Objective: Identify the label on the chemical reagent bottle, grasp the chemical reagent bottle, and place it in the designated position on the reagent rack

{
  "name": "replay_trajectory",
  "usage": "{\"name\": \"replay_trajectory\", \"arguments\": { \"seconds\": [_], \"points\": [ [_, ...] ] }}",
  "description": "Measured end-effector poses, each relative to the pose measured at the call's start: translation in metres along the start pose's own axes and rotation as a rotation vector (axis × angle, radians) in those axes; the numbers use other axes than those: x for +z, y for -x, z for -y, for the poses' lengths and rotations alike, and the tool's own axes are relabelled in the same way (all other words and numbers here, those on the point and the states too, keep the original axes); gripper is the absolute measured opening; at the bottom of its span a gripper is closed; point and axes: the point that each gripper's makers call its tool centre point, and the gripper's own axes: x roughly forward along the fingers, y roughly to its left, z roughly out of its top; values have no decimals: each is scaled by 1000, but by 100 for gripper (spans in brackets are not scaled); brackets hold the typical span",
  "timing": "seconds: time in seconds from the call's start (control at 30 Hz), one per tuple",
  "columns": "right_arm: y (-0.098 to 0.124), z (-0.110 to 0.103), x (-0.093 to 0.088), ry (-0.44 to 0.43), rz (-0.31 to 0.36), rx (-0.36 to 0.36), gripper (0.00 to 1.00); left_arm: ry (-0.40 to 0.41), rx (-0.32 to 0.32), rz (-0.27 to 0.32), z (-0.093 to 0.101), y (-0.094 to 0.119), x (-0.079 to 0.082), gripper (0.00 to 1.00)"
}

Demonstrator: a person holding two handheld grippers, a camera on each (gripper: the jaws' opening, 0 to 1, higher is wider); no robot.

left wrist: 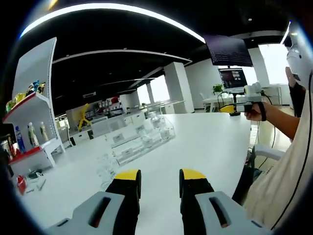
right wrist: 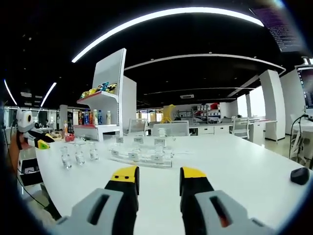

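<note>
Jaws of the right tool point(right wrist: 156, 181) stand apart with nothing between them, low over the bare near edge of the white surface point(right wrist: 244, 171). Beyond them and off to the left, three small clear reagent bottles point(right wrist: 78, 154) stand upright in a row, well apart from the tool. Farther on, nearly dead ahead, sits the clear reagent rack point(right wrist: 142, 152) with its labelled slots. In the left gripper view the left tool point(left wrist: 159, 183) is likewise parted and empty, and the rack point(left wrist: 142, 139) lies ahead of it. By my reading the bottles are closer to the left tool point(right wrist: 36, 142), held at the far left edge. Their labels are too small to read.
</note>
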Motion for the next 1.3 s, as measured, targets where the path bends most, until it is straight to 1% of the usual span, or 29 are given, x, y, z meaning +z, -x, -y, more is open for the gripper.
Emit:
{"name": "replay_trajectory", "arguments": {
  "seconds": [0.17,0.4,0.7,0.9,1.1,1.17,1.3],
  "points": [
    [3,11,2,-19,7,-18,32,16,40,0,-10,10,-2,31],
    [8,16,5,-1,1,-14,33,30,71,-26,-19,15,-11,31],
    [7,23,-1,7,-17,-12,33,45,83,-47,-26,15,-19,31],
    [5,26,-2,10,-24,-12,33,46,88,-48,-31,13,-18,31],
    [7,29,7,28,-14,3,33,48,87,-65,-34,8,-21,31],
    [8,29,11,15,-1,17,33,49,89,-70,-35,8,-21,31],
    [9,29,12,21,-1,30,33,51,86,-72,-36,9,-22,31]
  ]
}}
